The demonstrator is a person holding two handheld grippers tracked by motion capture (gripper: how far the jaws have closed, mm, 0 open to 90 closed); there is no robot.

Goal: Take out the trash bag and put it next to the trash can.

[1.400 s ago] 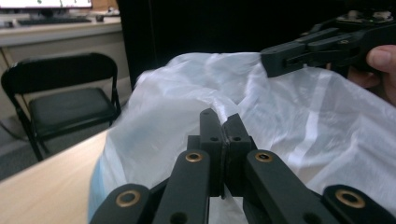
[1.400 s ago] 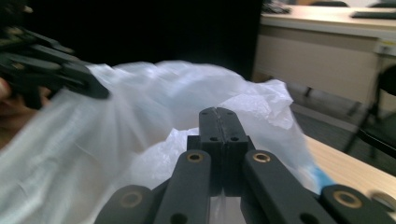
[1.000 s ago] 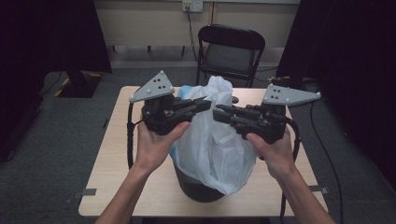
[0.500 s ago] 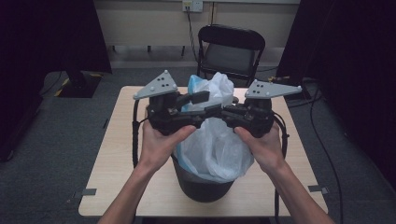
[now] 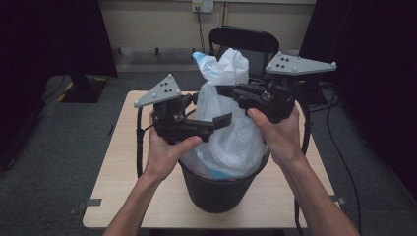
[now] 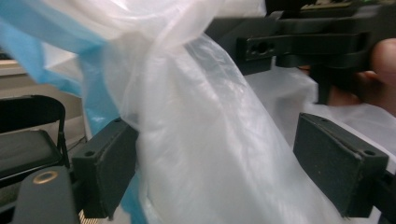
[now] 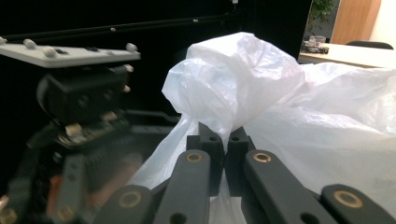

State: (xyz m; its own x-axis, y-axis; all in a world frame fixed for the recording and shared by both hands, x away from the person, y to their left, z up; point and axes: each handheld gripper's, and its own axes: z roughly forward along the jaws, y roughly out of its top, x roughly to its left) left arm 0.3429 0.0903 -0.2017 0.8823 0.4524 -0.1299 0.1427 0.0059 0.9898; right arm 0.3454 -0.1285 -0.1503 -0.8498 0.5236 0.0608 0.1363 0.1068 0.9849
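Note:
A white plastic bag stands in a black bin on the table, with a blue strip at its top. My right gripper is shut on the bag's gathered neck and holds it up, the bunched top puffing out above the jaws. My left gripper sits lower on the bag's left side and is open. Its two pads straddle the stretched bag without pinching it. The right gripper shows above it.
The bin stands near the front middle of a light wood table. A black chair is behind the table's far edge. Dark curtains hang at both sides. Cables trail from both grippers over the table's edges.
My right gripper has risen with the bag's neck, drawing the bag up out of the bin. My left gripper has dropped lower on the bag.

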